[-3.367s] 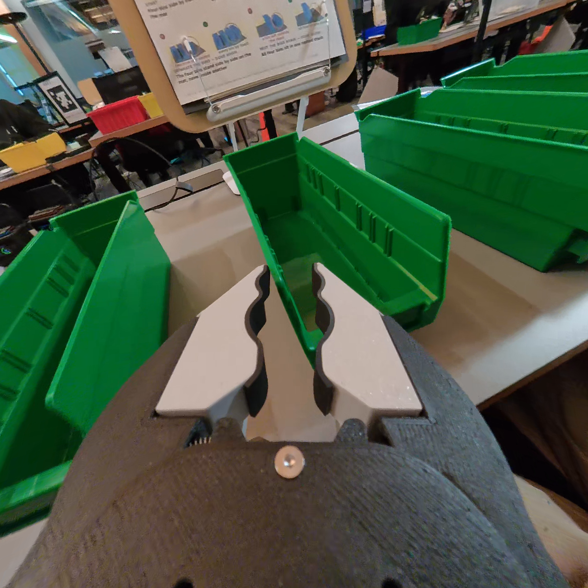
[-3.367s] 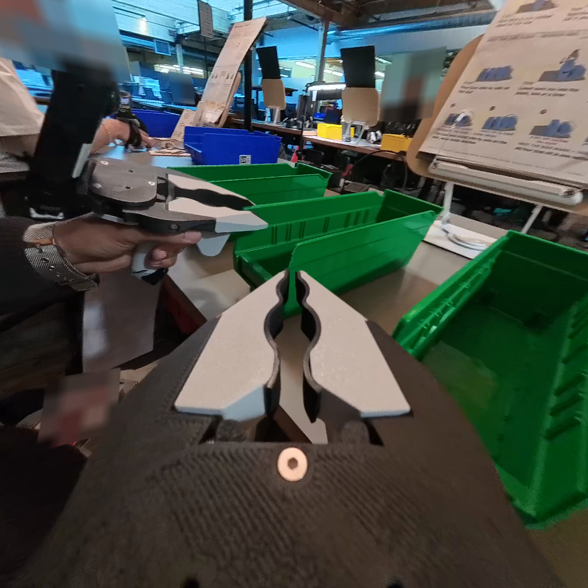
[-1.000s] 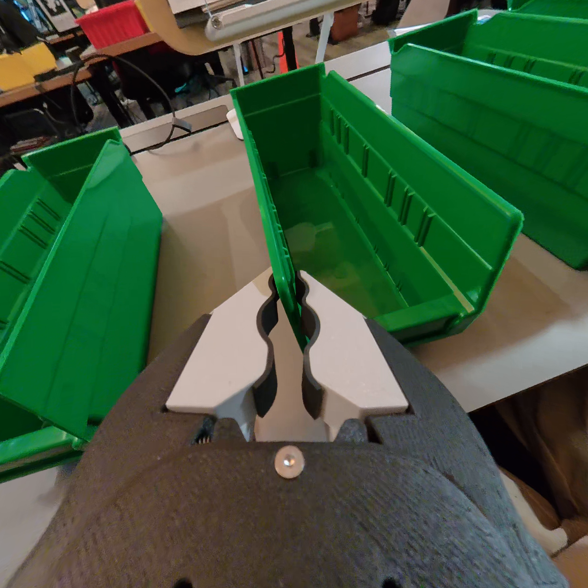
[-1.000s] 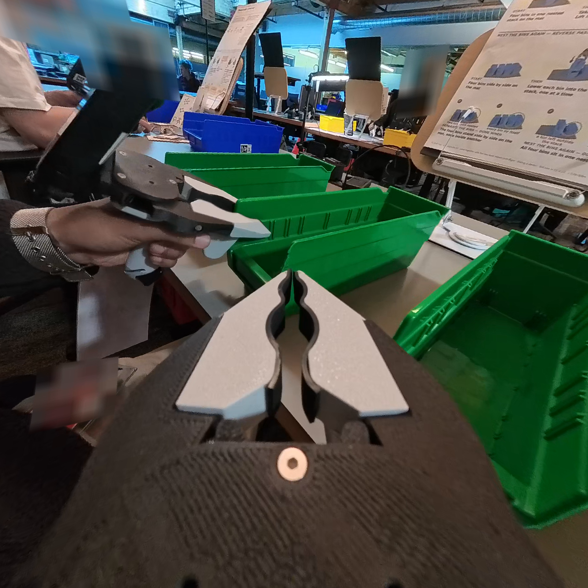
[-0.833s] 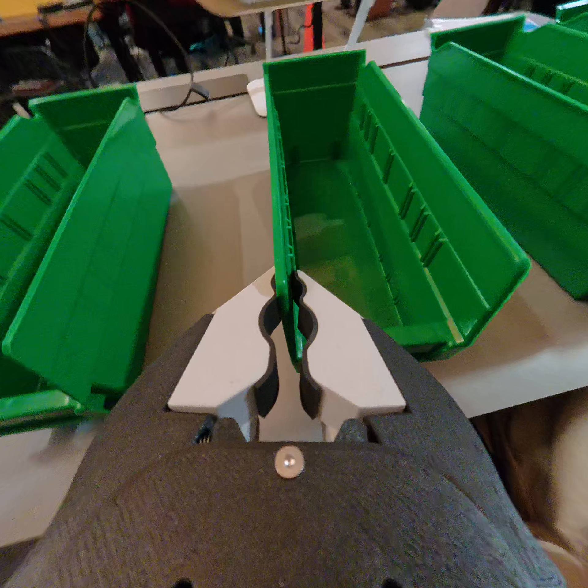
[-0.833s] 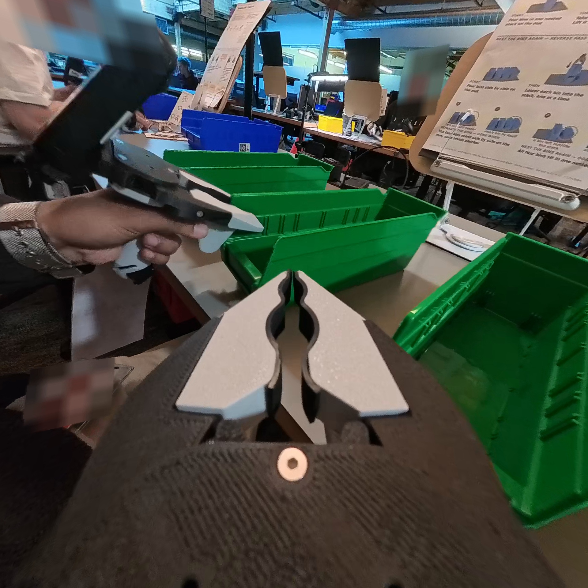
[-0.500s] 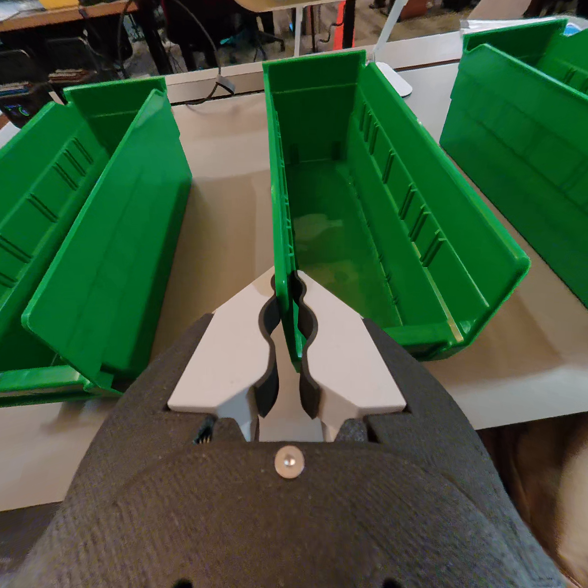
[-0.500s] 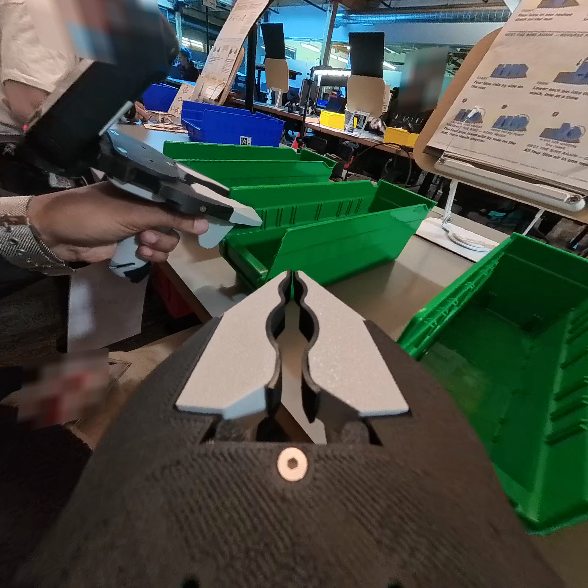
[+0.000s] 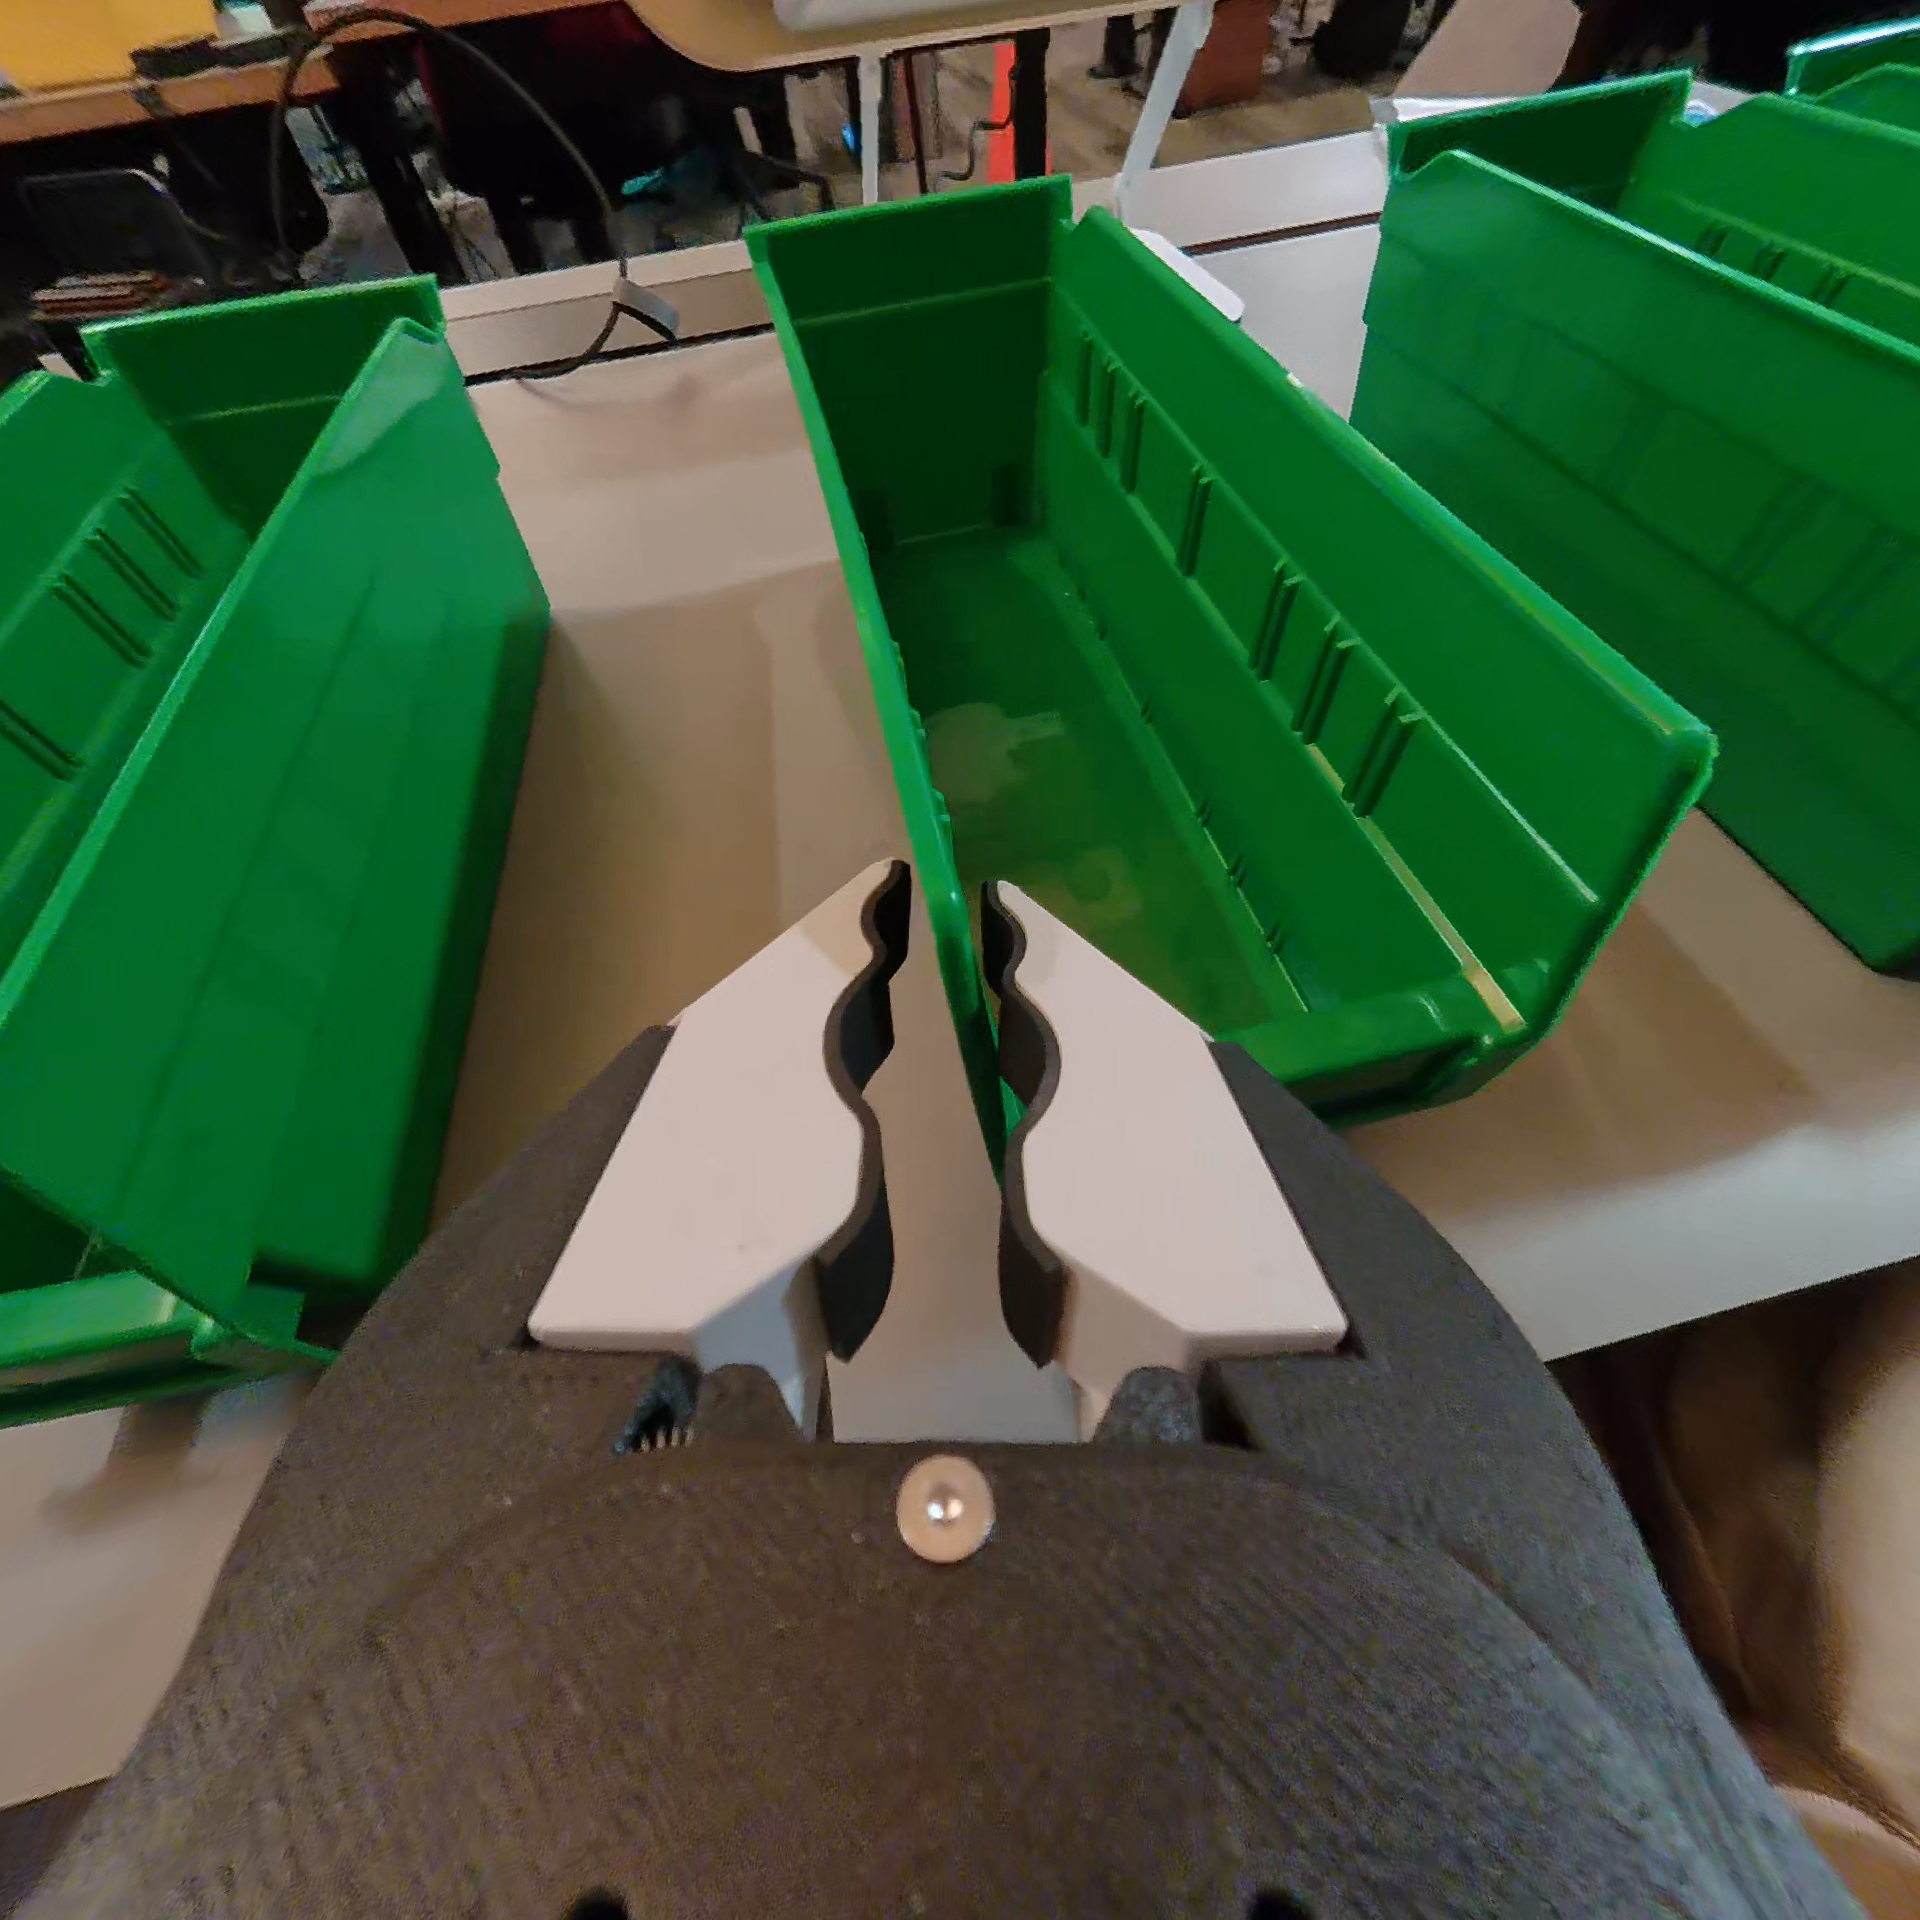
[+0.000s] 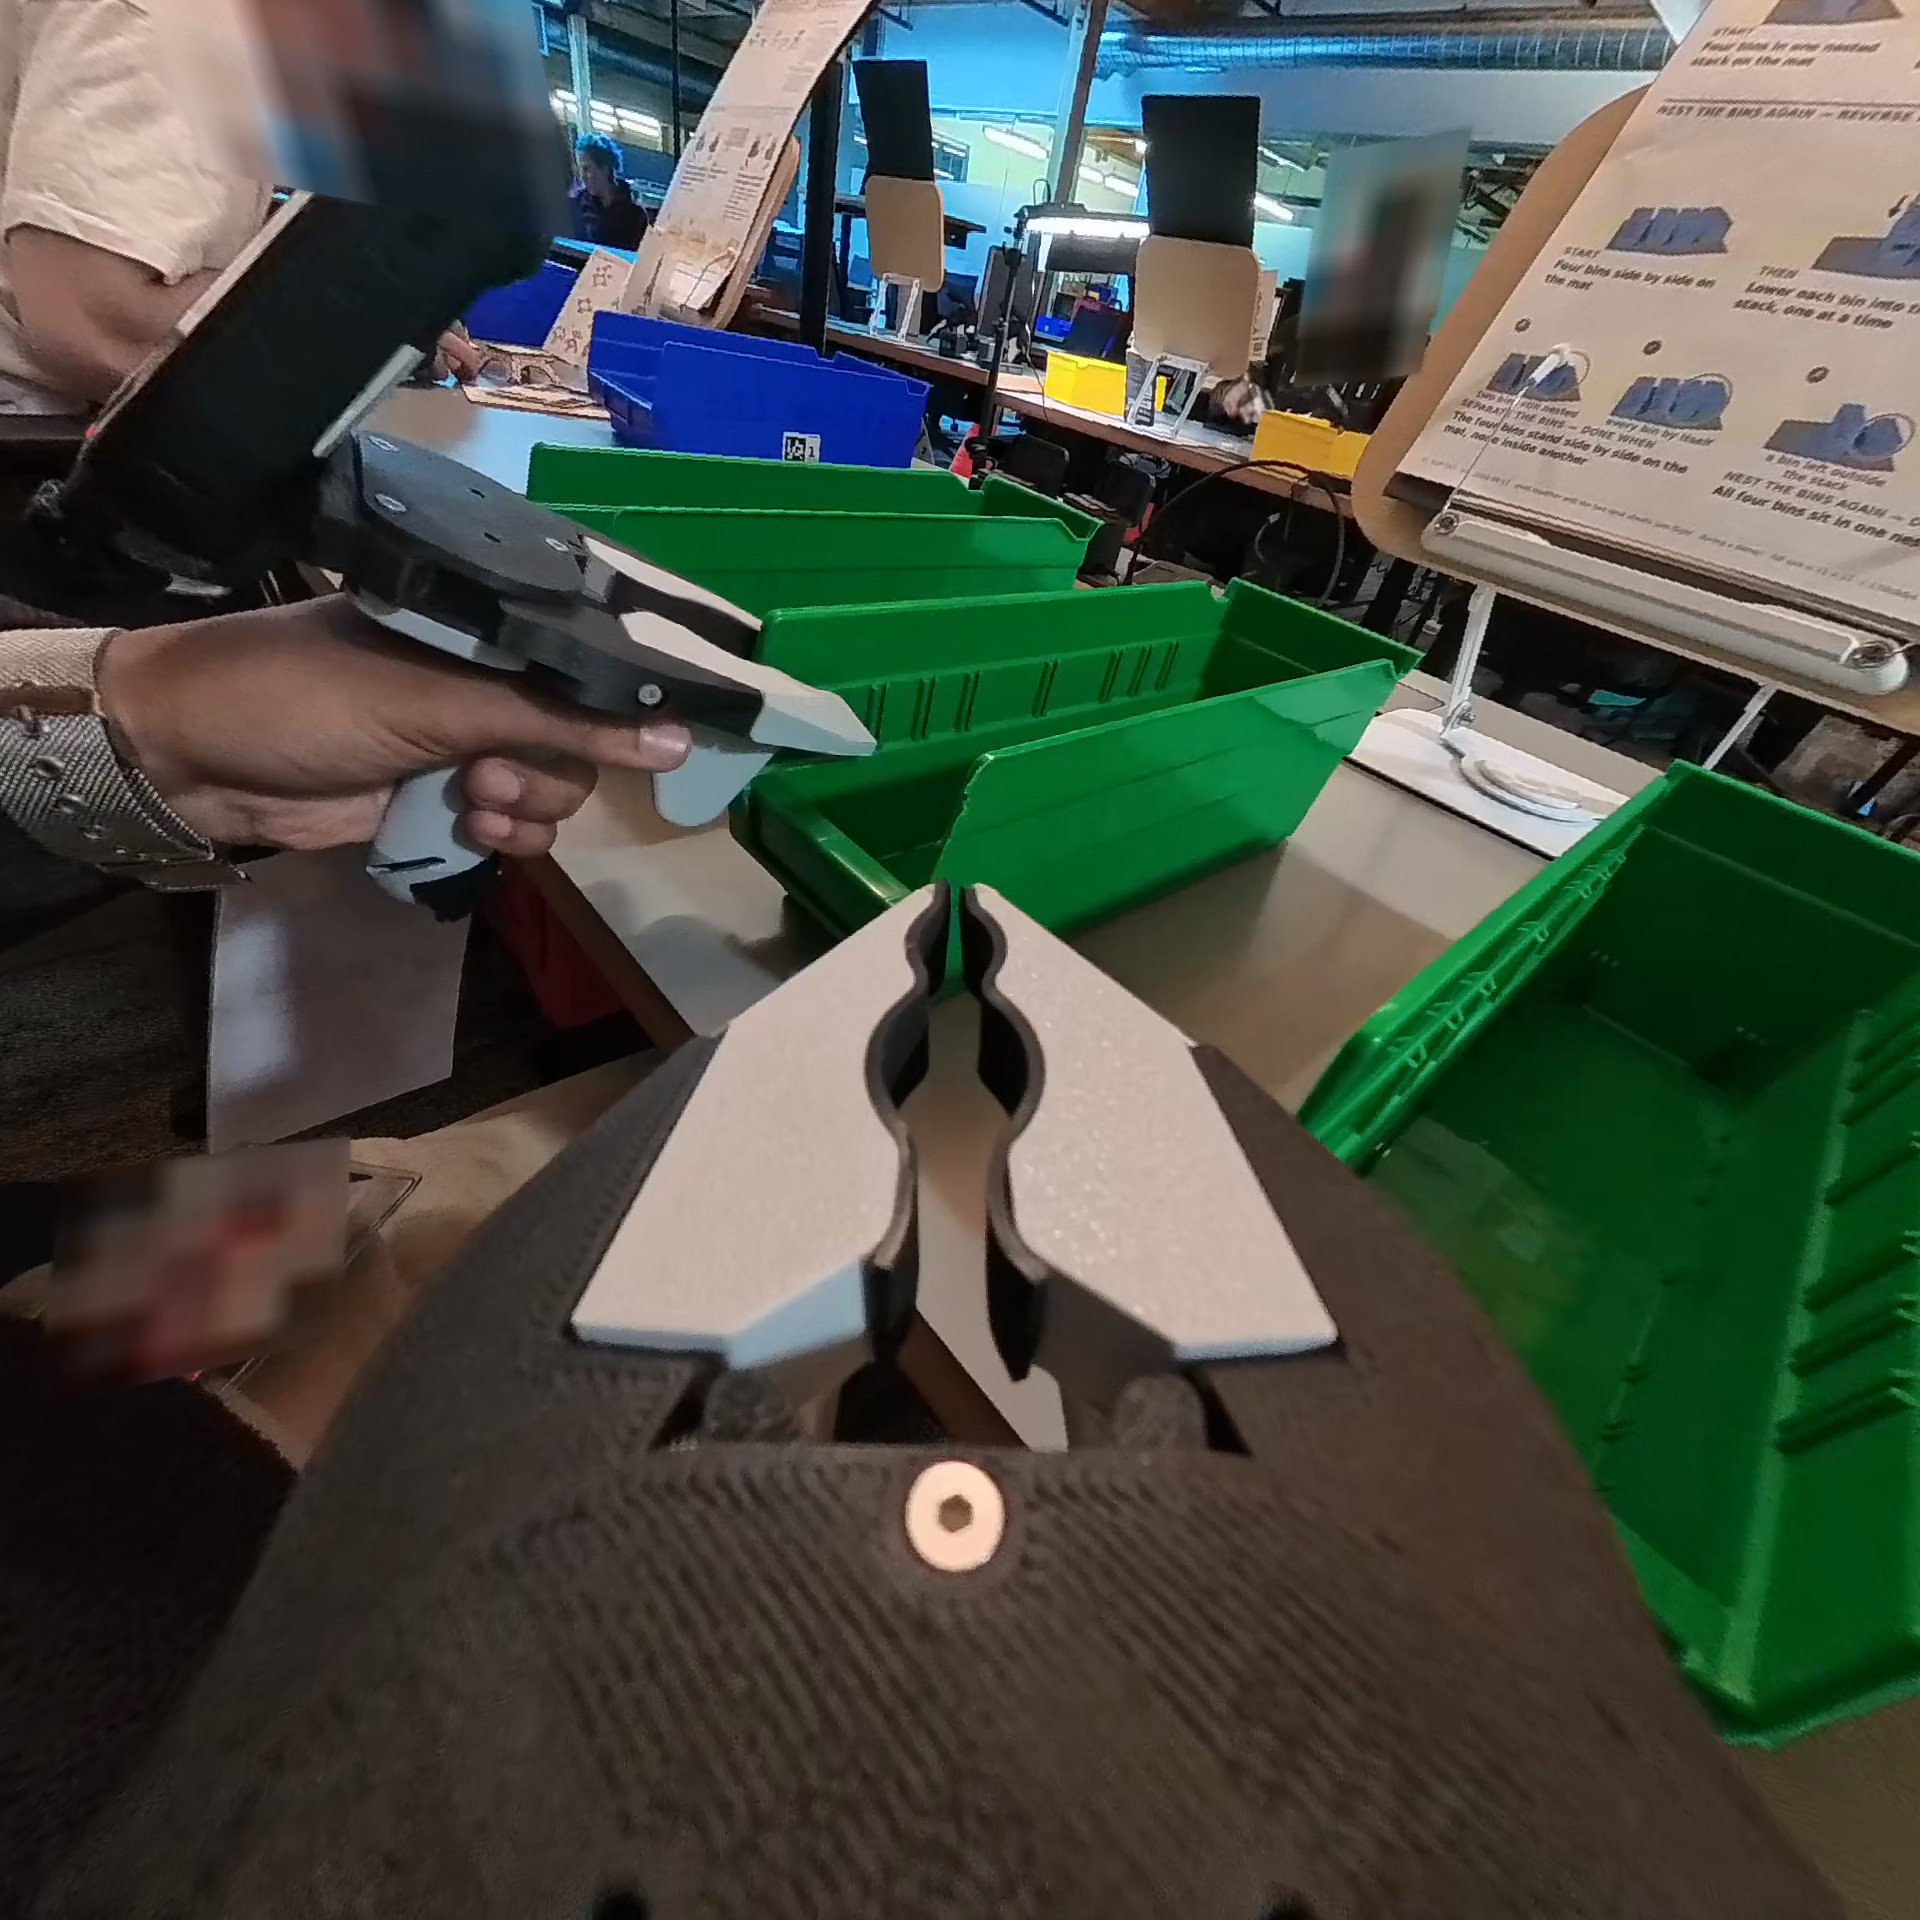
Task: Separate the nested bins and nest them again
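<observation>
A long green bin (image 9: 1195, 675) stands open-side up on the tan table (image 9: 665, 644), its short front end toward me. My left gripper (image 9: 940, 899) straddles the near end of its left wall. The jaws are open, and the left finger pad (image 9: 868, 997) stands clear of the wall. In the right wrist view, the left gripper (image 10: 821, 727) sits at that bin's (image 10: 1143, 790) near corner, held by a hand (image 10: 312, 727). My right gripper (image 10: 956, 904) is shut and empty, above the table edge between that bin and another green bin (image 10: 1662, 1195).
More green bins stand to the left (image 9: 260, 779) and to the right (image 9: 1662, 468) of the middle bin. An instruction board (image 10: 1714, 312) on a stand is at the table's far side. A blue bin (image 10: 748, 405) sits on another table behind.
My left gripper, shut on the middle bin's left wall half a second ago, has opened around it. The bin has shifted slightly in view. The right gripper has stayed shut and barely moved.
</observation>
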The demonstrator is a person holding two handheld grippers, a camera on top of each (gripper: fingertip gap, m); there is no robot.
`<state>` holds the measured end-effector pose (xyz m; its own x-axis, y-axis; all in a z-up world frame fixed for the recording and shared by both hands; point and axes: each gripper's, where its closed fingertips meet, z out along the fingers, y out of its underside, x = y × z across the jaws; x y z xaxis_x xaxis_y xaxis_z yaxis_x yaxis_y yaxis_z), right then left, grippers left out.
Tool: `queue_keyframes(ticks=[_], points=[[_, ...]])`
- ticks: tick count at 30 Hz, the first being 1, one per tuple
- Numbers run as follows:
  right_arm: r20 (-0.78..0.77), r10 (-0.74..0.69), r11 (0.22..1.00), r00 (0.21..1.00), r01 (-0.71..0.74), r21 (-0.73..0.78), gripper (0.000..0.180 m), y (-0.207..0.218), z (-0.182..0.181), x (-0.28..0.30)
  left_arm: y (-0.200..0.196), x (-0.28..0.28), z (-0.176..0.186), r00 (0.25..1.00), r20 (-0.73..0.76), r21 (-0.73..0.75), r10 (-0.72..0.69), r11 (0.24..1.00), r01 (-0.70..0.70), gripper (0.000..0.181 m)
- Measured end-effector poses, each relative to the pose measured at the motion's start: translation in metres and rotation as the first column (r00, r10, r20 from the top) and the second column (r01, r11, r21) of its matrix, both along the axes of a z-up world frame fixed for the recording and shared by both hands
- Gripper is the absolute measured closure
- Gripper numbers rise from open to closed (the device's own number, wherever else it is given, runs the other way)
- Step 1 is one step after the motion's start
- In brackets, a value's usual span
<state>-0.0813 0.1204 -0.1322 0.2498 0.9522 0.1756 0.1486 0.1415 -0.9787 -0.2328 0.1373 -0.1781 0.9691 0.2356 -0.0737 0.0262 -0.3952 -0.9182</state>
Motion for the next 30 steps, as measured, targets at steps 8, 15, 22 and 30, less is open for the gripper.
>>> queue_keyframes(ticks=[8,15,22,30], points=[[-0.015,-0.019,1.000,1.000,0.019,-0.011,0.175,0.005,0.003,0.002,-0.001,0.001,-0.003,0.999,0.028,-0.009,-0.022,1.000,0.022,0.165],[-0.025,-0.016,0.998,1.000,0.014,-0.054,0.158,0.005,0.008,0.004,-0.002,0.003,-0.006,0.999,0.023,-0.025,-0.036,0.999,0.036,0.164],[-0.052,-0.290,0.955,0.956,0.285,-0.085,0.074,0.088,0.101,0.076,-0.018,0.012,-0.001,0.998,0.046,-0.048,-0.041,0.998,0.043,0.158],[0.483,-0.429,0.704,0.763,0.618,-0.349,0.029,0.251,0.017,0.178,-0.045,0.033,0.017,0.991,0.008,-0.010,-0.130,0.991,0.130,0.156]])
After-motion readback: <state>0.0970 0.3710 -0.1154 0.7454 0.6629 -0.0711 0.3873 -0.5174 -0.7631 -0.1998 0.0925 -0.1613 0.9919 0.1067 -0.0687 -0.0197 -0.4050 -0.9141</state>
